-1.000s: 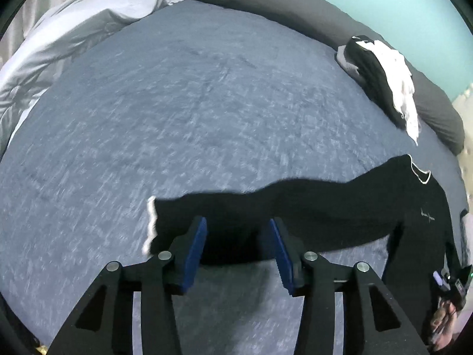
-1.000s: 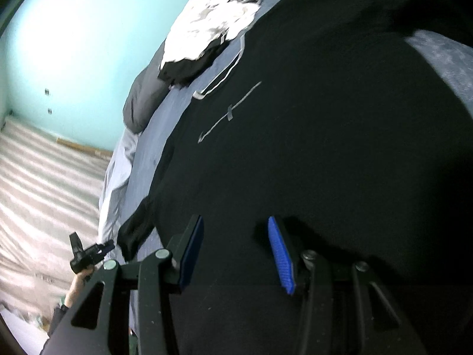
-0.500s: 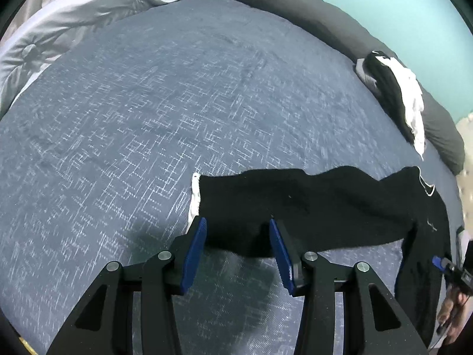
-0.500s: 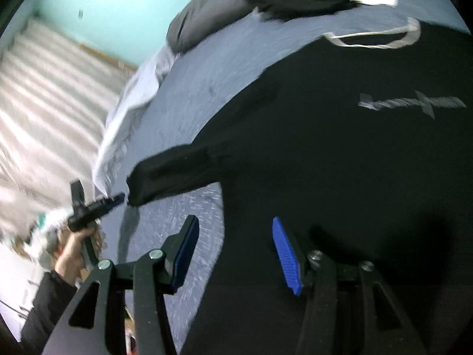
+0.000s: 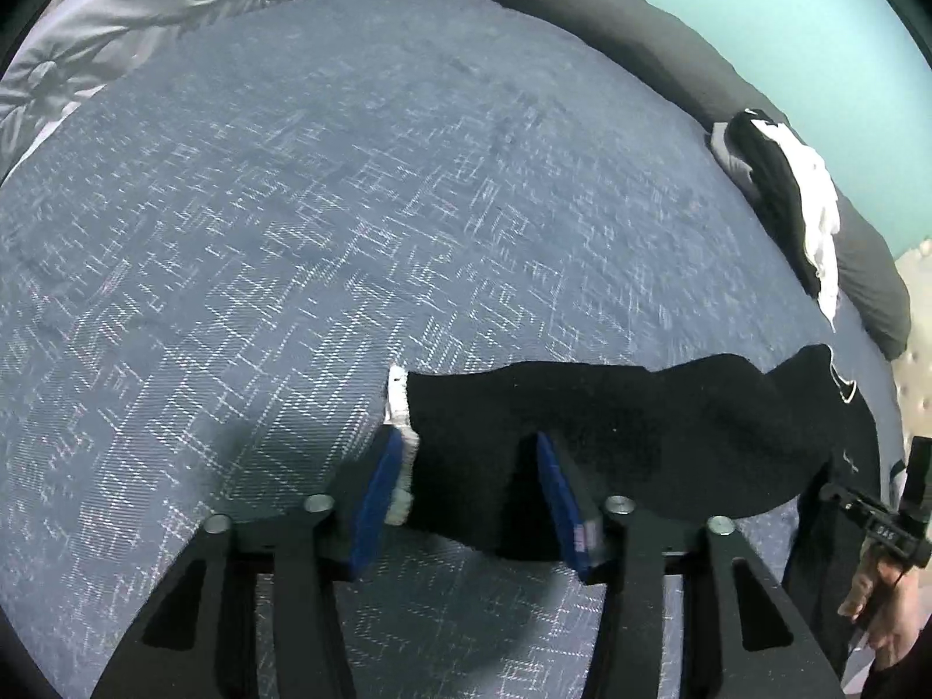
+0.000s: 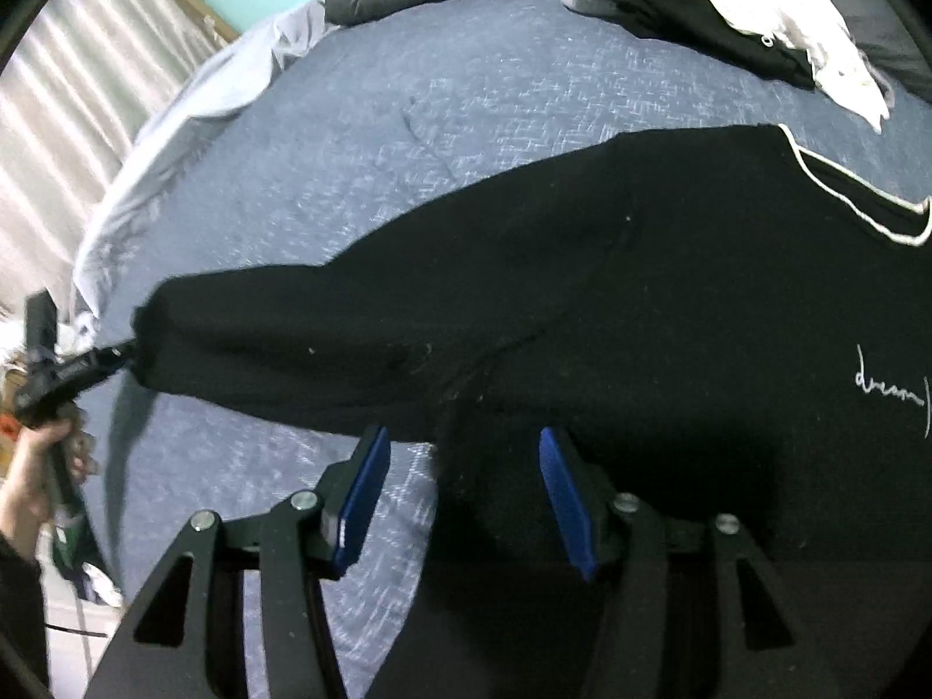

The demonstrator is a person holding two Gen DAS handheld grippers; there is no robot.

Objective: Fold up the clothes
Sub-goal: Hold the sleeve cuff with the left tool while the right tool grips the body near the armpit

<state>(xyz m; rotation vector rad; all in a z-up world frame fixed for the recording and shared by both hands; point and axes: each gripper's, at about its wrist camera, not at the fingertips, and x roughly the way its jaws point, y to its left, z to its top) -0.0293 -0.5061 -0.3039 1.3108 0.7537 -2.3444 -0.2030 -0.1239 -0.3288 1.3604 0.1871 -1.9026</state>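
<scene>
A black sweatshirt (image 6: 670,303) with a white-trimmed neckline (image 6: 844,198) lies flat on the blue bedspread (image 5: 291,233). One sleeve (image 5: 582,419) stretches out sideways. My left gripper (image 5: 472,489) is down over that sleeve's white-edged cuff (image 5: 399,408). Its jaws are closing with the cuff end between the blue pads, still well apart. The right wrist view shows that gripper (image 6: 76,373) at the sleeve tip. My right gripper (image 6: 466,483) hovers at the underarm, where sleeve meets body. Its jaws are closing too, with the black cloth's edge between the pads.
A pile of black and white clothes (image 5: 804,215) rests against a dark grey bolster (image 5: 611,6) at the bed's far side. A pale grey duvet (image 5: 145,6) is bunched at the far left. The person's hand (image 5: 885,600) holds the right gripper at the right edge.
The left gripper sank onto the sleeve cuff, which now sits between its pads. The right gripper swept across the sweatshirt's body to the underarm and rolled.
</scene>
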